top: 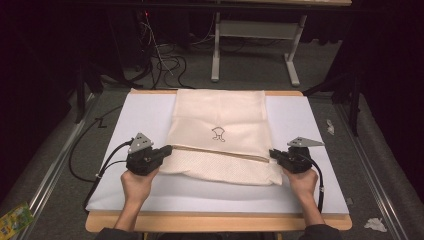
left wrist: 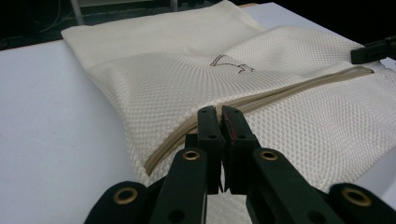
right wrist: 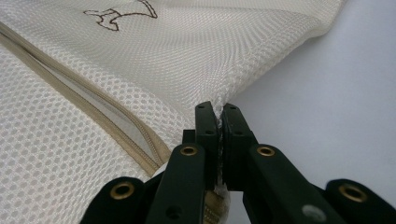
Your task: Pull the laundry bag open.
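A cream mesh bag [top: 220, 117] lies flat on a white board [top: 135, 120], with a small outlined logo [top: 218, 133] and a tan zipper [top: 220, 151] running across it. My left gripper [top: 169, 149] sits at the zipper's left end; in the left gripper view its jaws [left wrist: 218, 114] are pressed together right on the zipper [left wrist: 303, 84], seemingly pinching it. My right gripper [top: 272, 153] is at the bag's right edge. In the right gripper view it [right wrist: 217, 112] is shut on a pinch of mesh [right wrist: 187, 56] beside the zipper [right wrist: 70, 84].
The board rests on a wooden table [top: 215, 222]. Beyond it on the floor stand a white desk frame [top: 255, 30] and tangled cables [top: 165, 60]. A crumpled paper [top: 375, 224] lies on the floor at the right, a yellow-green packet [top: 15, 217] at the left.
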